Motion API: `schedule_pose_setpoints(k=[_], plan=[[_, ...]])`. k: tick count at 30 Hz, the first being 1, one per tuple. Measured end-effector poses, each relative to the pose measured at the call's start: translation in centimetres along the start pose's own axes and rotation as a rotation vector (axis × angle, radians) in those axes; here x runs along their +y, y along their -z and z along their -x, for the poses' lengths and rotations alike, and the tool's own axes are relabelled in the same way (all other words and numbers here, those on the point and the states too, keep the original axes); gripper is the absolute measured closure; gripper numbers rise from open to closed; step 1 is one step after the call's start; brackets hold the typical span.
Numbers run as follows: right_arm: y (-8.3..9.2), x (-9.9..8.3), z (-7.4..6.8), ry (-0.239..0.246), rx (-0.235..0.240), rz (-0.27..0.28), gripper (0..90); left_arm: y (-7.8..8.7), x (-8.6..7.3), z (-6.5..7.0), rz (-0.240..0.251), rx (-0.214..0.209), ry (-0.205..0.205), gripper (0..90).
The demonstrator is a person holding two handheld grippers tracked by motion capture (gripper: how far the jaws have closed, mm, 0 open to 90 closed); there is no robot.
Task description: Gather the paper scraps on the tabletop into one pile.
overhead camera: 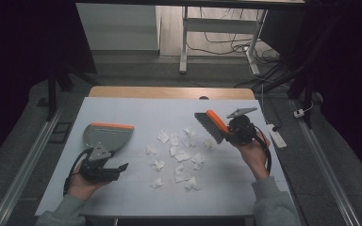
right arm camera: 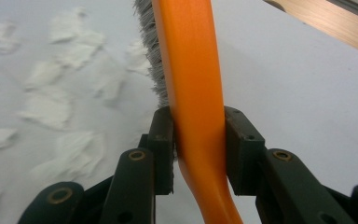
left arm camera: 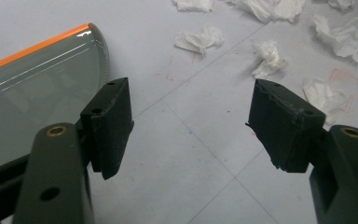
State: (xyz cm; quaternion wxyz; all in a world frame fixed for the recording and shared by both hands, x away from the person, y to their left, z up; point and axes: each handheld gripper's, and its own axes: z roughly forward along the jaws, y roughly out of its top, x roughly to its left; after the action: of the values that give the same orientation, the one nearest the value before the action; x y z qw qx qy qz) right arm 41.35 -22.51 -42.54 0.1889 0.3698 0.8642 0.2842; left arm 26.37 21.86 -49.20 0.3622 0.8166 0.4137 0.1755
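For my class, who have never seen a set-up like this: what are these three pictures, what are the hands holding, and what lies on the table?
A person sits at a table with a hand-held two-jaw gripper in each hand. The high view looks down from above; the other two come from cameras riding on each gripper, looking along its black jaws. The right gripper is shut on an orange brush with grey bristles, held at the right edge of scattered crumpled paper scraps. The left gripper is open and holds nothing; a grey dustpan with an orange edge lies just in front of it.
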Motion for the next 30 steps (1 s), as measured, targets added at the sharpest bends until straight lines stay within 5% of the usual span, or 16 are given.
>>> schedule_pose_setpoints(k=[6, 16, 30], plan=[[-3.1, 3.3, 0.6, 0.063, -0.084, -0.149, 67.0, -0.4, -0.2, 0.0, -0.011, -0.008, -0.004, 30.5], [-7.7, 6.0, 0.2, 0.147, -0.12, -0.312, 67.1, -0.2, -0.3, 0.0, 0.006, -0.008, -0.006, 30.5], [-8.7, 6.6, -3.3, 0.337, -0.084, -0.357, 67.2, -0.6, -0.6, -0.2, -0.005, 0.004, -0.013, 30.8]])
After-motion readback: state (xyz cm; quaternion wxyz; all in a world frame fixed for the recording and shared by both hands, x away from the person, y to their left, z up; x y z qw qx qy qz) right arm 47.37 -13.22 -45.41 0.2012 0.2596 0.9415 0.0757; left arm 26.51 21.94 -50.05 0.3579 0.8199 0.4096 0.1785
